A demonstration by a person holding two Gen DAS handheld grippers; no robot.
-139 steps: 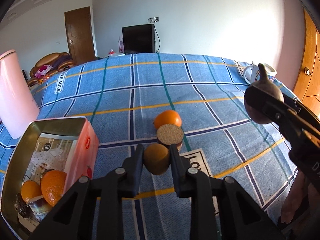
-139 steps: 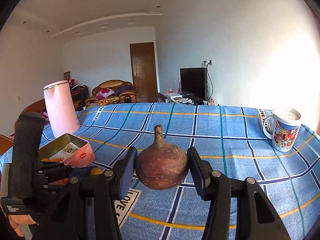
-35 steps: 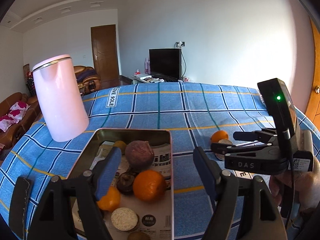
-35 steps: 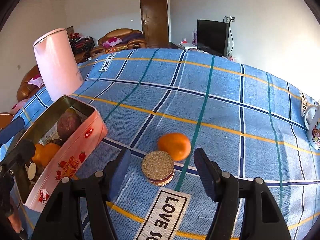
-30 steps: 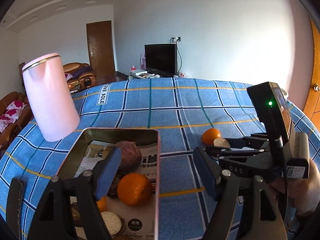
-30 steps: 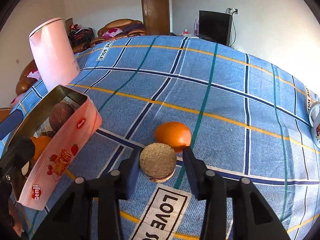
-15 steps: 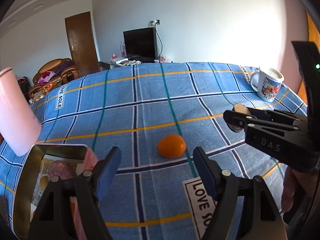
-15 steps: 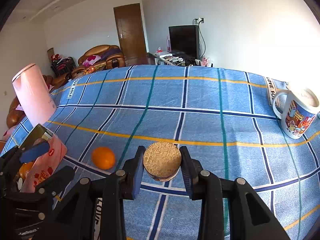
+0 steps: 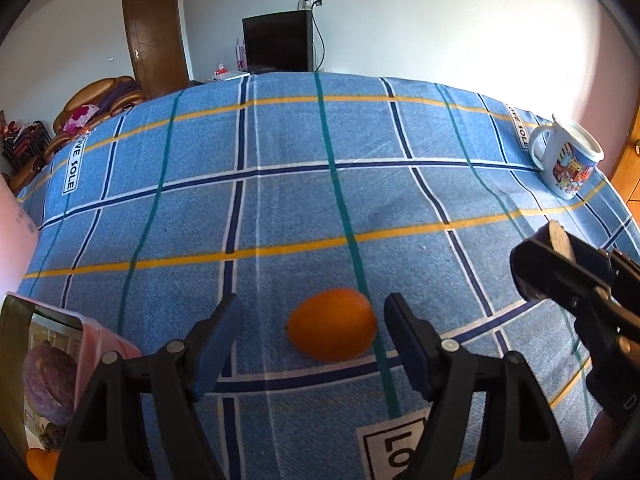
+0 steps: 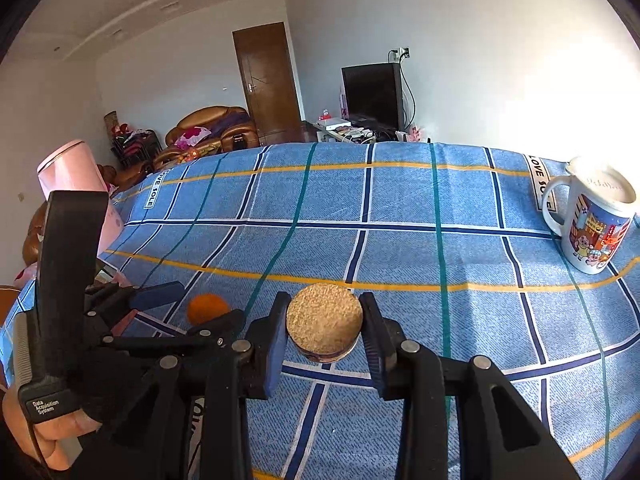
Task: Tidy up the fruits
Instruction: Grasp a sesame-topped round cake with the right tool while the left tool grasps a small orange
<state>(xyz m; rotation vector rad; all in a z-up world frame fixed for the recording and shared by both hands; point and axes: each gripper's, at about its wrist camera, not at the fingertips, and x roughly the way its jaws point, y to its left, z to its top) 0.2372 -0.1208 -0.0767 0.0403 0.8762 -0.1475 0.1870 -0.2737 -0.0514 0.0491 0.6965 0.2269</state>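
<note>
An orange (image 9: 332, 324) lies on the blue checked cloth, between the fingers of my left gripper (image 9: 314, 330). Its jaws are closing, with a gap still showing on each side of the fruit. My right gripper (image 10: 324, 332) is shut on a round cake (image 10: 324, 326) with a crumbly tan top and a dark side, held a little above the cloth. In the left wrist view that gripper (image 9: 560, 276) hangs at the right with the cake (image 9: 556, 236) in it. The pink tin (image 9: 92, 336) at the lower left holds a purple fruit (image 9: 48, 380) and an orange.
A printed mug (image 10: 596, 224) stands at the cloth's right edge. A pink kettle (image 10: 76, 176) stands at the far left behind the tin. A hand (image 10: 48, 436) holds the left gripper's handle. A sofa, a door and a TV are beyond the table.
My left gripper left the tin and came down around the orange on the cloth. My right gripper shut on the round cake and lifted it up and to the right.
</note>
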